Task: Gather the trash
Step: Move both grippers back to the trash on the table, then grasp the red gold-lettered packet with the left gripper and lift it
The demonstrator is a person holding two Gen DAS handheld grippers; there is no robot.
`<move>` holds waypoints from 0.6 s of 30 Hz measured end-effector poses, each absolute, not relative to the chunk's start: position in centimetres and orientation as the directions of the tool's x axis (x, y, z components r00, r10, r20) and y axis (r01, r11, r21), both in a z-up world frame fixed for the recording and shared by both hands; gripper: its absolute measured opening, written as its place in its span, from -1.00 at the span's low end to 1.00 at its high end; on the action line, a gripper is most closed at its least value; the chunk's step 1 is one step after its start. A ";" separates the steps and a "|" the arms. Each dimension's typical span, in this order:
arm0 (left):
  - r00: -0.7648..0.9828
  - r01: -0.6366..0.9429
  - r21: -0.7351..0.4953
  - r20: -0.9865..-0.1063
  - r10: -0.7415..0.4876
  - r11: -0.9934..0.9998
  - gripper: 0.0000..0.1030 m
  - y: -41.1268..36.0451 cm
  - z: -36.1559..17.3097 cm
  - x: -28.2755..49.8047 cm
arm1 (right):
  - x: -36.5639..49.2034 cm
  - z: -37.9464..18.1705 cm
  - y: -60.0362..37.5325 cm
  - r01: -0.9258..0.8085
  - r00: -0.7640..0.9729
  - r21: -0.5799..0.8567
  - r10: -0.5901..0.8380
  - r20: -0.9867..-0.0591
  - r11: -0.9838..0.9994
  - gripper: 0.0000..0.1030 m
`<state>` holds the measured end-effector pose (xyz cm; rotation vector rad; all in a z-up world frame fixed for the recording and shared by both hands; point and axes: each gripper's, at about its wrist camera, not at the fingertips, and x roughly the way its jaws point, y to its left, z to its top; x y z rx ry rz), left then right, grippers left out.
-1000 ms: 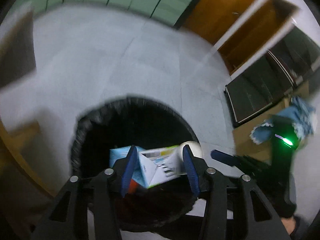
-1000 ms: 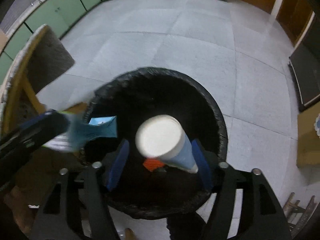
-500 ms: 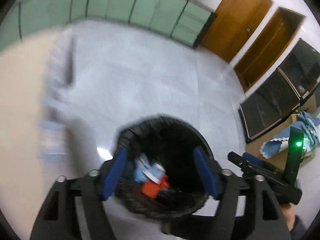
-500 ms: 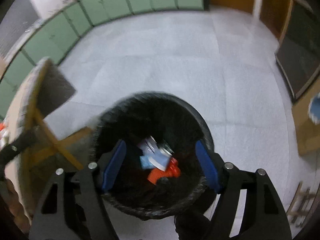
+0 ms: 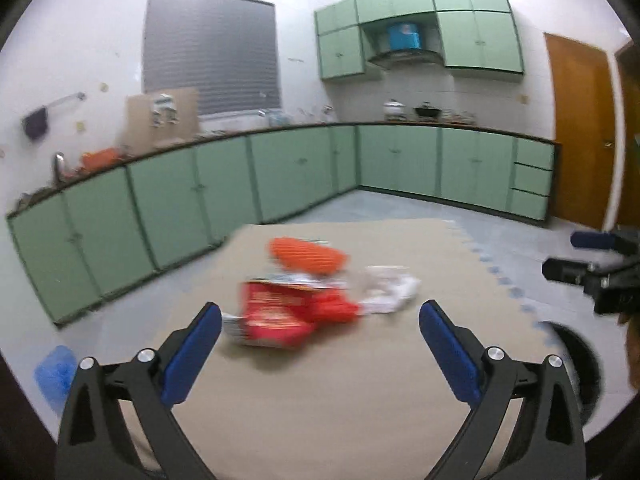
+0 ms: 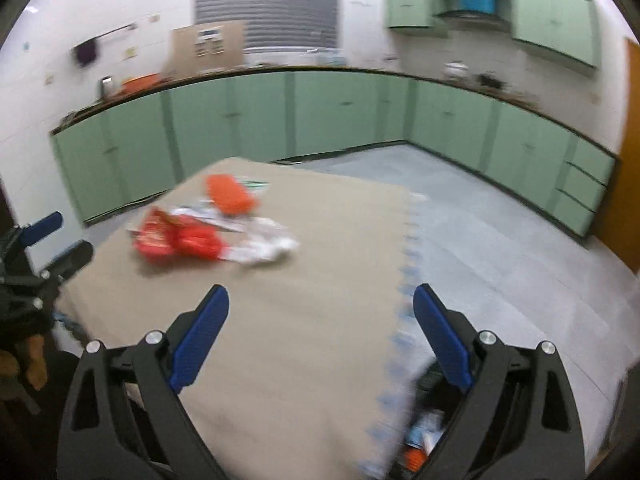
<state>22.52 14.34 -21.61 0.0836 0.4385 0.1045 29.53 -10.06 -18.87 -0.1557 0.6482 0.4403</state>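
A red snack wrapper (image 5: 286,312), an orange ribbed piece (image 5: 306,256) and crumpled white paper (image 5: 390,290) lie bunched together on the beige surface (image 5: 320,400), blurred. My left claw (image 5: 320,350) and right claw (image 6: 320,330) hover near them, both spread wide and holding nothing. The trash bin (image 6: 424,440) sits below the surface's right edge

— What is seen around the room?
— Pale green base cabinets (image 5: 304,168) are ranged along white walls (image 5: 72,32); a grey slatted blind (image 5: 210,50) is hung above.
— And elsewhere?
— A grey tiled floor (image 6: 500,220) and brown wooden door (image 5: 580,132) are shown.
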 end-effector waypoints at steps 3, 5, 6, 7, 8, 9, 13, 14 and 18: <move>0.906 -0.076 0.113 -0.406 0.116 0.991 0.88 16.4 -22.9 23.9 | 30.7 -18.8 -6.8 -0.465 0.708 -0.015 0.361 -0.607 0.885 0.76; 0.899 -0.070 0.083 -0.427 0.099 0.994 0.88 17.5 -24.2 25.7 | 32.0 -19.1 -5.2 -0.474 0.697 0.003 0.377 -0.610 0.881 0.76; 0.895 -0.068 0.081 -0.436 0.097 0.994 0.86 17.7 -24.8 26.2 | 32.7 -19.1 -4.4 -0.480 0.688 0.008 0.383 -0.616 0.877 0.76; 0.894 -0.059 0.089 -0.439 0.092 0.994 0.82 17.9 -25.3 26.8 | 33.4 -19.5 -3.8 -0.485 0.682 0.006 0.382 -0.624 0.875 0.76; 0.892 -0.045 0.104 -0.443 0.087 0.994 0.80 17.8 -25.8 27.7 | 34.0 -19.9 -3.2 -0.486 0.679 -0.001 0.377 -0.630 0.874 0.76; 0.891 -0.033 0.119 -0.447 0.084 0.992 0.78 17.7 -26.2 28.4 | 34.0 -20.2 -2.8 -0.488 0.678 -0.002 0.378 -0.631 0.873 0.76; 0.864 0.010 0.146 -0.499 0.065 0.989 0.78 18.0 -28.5 30.6 | 36.3 -21.7 -2.1 -0.469 0.665 0.027 0.373 -0.647 0.883 0.76; 0.856 0.016 0.151 -0.513 0.065 0.988 0.78 18.1 -29.1 31.2 | 36.7 -22.0 -2.1 -0.463 0.660 0.039 0.374 -0.652 0.885 0.76; 0.821 0.003 0.181 -0.562 0.101 0.984 0.78 18.2 -31.0 34.1 | 37.2 -23.4 -2.3 -0.454 0.654 0.049 0.371 -0.659 0.890 0.76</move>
